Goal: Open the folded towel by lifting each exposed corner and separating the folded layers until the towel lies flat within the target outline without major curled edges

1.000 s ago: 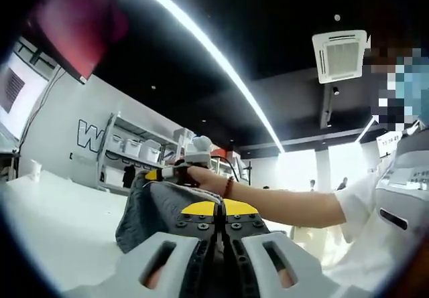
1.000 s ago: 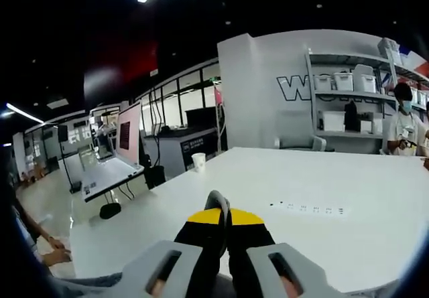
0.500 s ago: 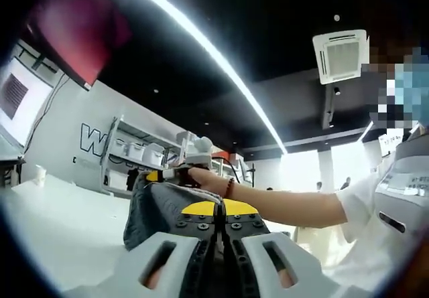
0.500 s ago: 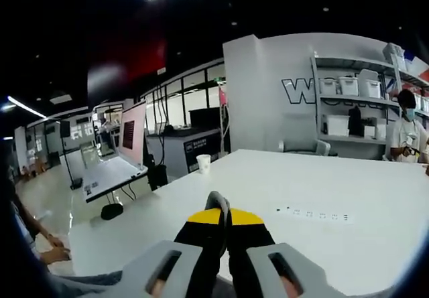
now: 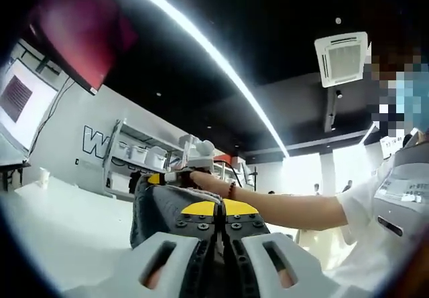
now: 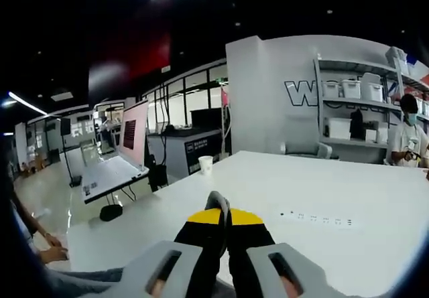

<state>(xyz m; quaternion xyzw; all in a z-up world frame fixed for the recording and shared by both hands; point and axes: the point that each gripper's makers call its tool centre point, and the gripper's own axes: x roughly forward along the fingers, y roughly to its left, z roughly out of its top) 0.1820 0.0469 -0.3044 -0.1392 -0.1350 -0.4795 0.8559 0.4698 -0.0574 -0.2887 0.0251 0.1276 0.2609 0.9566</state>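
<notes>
Left tool [image 5: 216, 219]: jaws together, pinching the dark grey towel [image 5: 161, 207], which hangs bunched at lower centre above the white tabletop [image 5: 60, 224]. Right tool [image 6: 224, 224] clamps a thin grey edge of it. Other end held at centre by the second tool. Towel looks soft, light, limp; best gripped at corners. Shelf bins [image 6: 342, 87] upper right, contents unclear.

A broad white worktop [image 6: 348, 184] stretches out ahead of my right claw. A white paper cup [image 6: 206, 165] stands near its far left edge, and a short row of small dark marks [image 6: 315, 217] runs across its surface to the right. From my left claw's view the same white worktop [image 5: 60, 217] carries the dark grey towel [image 5: 157, 207], bunched and lifted.
</notes>
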